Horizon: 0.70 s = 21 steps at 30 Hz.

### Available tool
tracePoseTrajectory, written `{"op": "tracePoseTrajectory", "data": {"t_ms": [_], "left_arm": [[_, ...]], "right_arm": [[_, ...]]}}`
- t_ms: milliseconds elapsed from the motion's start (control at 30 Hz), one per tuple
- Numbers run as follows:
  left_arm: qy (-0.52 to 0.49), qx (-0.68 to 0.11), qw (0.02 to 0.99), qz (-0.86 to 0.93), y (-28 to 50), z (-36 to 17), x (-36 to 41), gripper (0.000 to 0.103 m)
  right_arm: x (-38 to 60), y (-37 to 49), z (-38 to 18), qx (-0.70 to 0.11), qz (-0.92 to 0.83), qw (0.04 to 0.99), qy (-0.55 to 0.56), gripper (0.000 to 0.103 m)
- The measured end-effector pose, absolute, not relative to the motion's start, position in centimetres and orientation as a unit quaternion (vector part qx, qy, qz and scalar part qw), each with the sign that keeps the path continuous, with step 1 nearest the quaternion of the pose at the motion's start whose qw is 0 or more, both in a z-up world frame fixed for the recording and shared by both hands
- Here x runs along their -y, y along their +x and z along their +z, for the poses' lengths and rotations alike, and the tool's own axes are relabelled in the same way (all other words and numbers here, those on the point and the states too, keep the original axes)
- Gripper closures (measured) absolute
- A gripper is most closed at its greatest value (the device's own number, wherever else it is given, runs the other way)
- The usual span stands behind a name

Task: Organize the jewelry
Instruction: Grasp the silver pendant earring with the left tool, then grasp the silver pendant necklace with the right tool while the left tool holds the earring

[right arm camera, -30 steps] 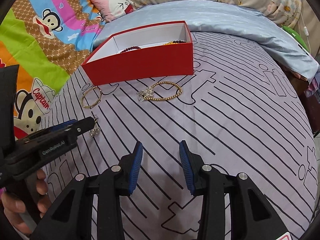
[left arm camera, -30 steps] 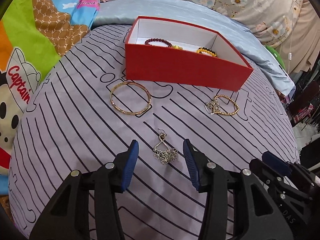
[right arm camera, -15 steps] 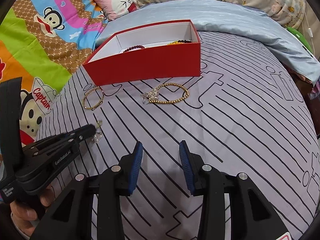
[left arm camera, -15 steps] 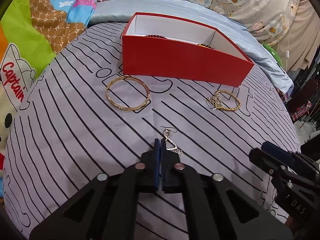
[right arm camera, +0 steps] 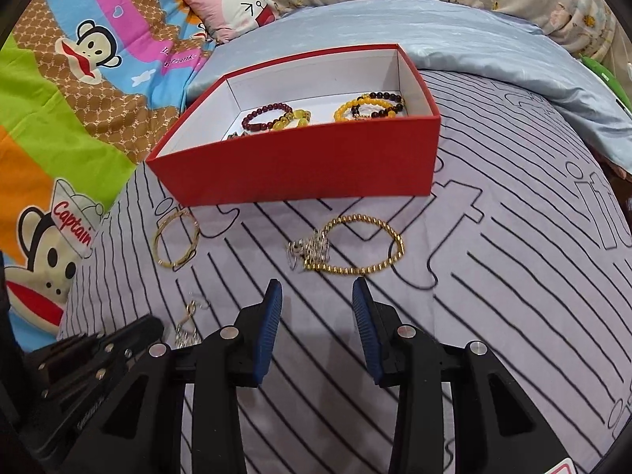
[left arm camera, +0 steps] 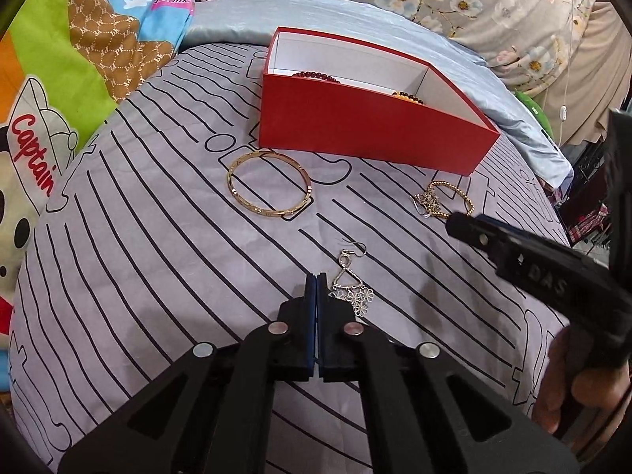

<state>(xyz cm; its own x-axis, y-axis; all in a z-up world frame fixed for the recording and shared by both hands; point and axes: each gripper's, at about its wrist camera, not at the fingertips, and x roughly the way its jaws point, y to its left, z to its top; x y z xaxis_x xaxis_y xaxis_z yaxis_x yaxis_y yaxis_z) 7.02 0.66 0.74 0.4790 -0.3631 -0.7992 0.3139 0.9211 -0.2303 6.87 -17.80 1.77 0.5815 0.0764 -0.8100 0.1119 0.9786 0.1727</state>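
My left gripper (left arm camera: 316, 282) is shut, its tips touching the left edge of a silver flower earring (left arm camera: 350, 282) that hangs to the right of them over the striped sheet. Whether it pinches the earring I cannot tell for sure. A gold bangle (left arm camera: 269, 189) and a gold bead bracelet with a silver earring (left arm camera: 442, 199) lie in front of the red box (left arm camera: 367, 128). My right gripper (right arm camera: 317, 296) is open and empty, just short of the gold bead bracelet (right arm camera: 365, 249). The red box (right arm camera: 300, 173) holds several bead bracelets (right arm camera: 272, 116).
The striped lilac sheet (right arm camera: 493, 276) covers a rounded bed surface. A blue quilt (right arm camera: 454, 35) lies behind the box, a cartoon blanket (right arm camera: 59, 98) to the left. The right gripper's body (left arm camera: 553, 276) shows at the right of the left wrist view.
My left gripper closed at the silver earring, which has shifted and now sits a little raised. My right gripper moved forward toward the gold bead bracelet and stayed open.
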Motion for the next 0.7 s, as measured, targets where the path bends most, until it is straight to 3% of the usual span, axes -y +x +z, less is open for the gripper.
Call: {"op": "tracePoseTrajectory", "data": {"t_ms": [200,267,333,400,433,533,700], "left_arm": [[-0.038,-0.481,0.853,-0.197,7.4,0.5,-0.9,0.103],[-0.039,-0.482,0.853,-0.196,7.4,0.4,-0.9,0.101],[-0.04,-0.482,0.853,-0.195,7.4,0.4,-1.0,0.093],[-0.042,-0.48,0.854,-0.195,7.4,0.5,-1.0,0.078],[-0.042,-0.479,0.855,-0.195,7.3,0.5,-0.9,0.076],[-0.039,-0.476,0.856,-0.199,7.2,0.6,-0.7,0.07],[-0.031,-0.477,0.855,-0.203,7.3,0.5,0.3,0.069]], "right_arm": [[17.4,9.3,1.3,-0.46,-0.003,0.883,0.094,0.069],[17.2,9.6,1.0,-0.465,0.0,0.881,0.091,0.085],[17.3,9.6,0.8,-0.466,0.001,0.88,0.092,0.092],[17.3,9.4,0.9,-0.462,0.003,0.881,0.096,0.096],[17.4,9.2,1.0,-0.46,0.002,0.882,0.096,0.103],[17.8,8.4,1.6,-0.454,0.005,0.885,0.102,0.103],[18.1,6.7,2.4,-0.446,0.01,0.889,0.105,0.103]]}}
